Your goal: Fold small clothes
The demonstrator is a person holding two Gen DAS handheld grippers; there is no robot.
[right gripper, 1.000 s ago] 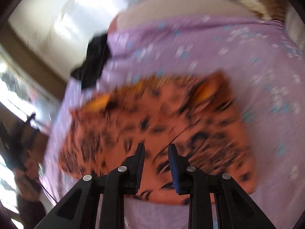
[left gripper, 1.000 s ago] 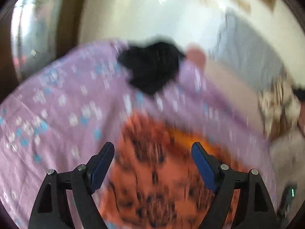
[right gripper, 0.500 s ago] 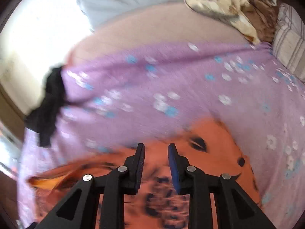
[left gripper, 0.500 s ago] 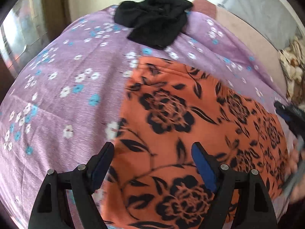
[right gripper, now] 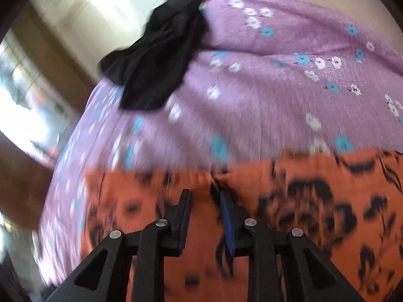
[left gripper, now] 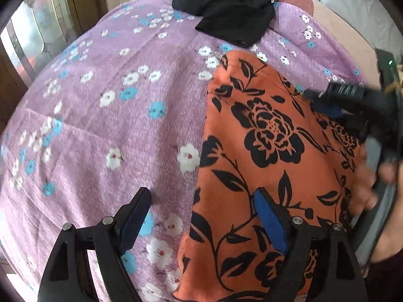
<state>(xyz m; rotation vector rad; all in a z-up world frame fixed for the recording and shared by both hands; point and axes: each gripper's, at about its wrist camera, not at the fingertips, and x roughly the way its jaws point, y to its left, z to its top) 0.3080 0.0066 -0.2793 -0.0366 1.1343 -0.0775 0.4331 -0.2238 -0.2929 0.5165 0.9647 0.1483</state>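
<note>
The left gripper (left gripper: pixel 202 216) hung wide open over the near left edge of the orange floral garment (left gripper: pixel 262 156), which lay flat on the purple flowered bedsheet (left gripper: pixel 113 115). At three o'clock the right gripper (right gripper: pixel 205 211), jaws narrowly parted, hovered over that garment. A crumpled black garment (left gripper: pixel 231 7) sat at twelve o'clock.

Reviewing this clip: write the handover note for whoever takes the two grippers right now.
Left gripper: open, empty, straddling the left edge of the orange garment with black flower print.
Right gripper: jaws narrow with a gap; view blurred, so a grip on the cloth is unclear.
Orange garment lies flat on the purple flowered bedsheet; a crumpled black garment sits at the far end.
Done: orange piece lies with a straight left edge, possibly one fold.
Left: finish orange, then black.
</note>
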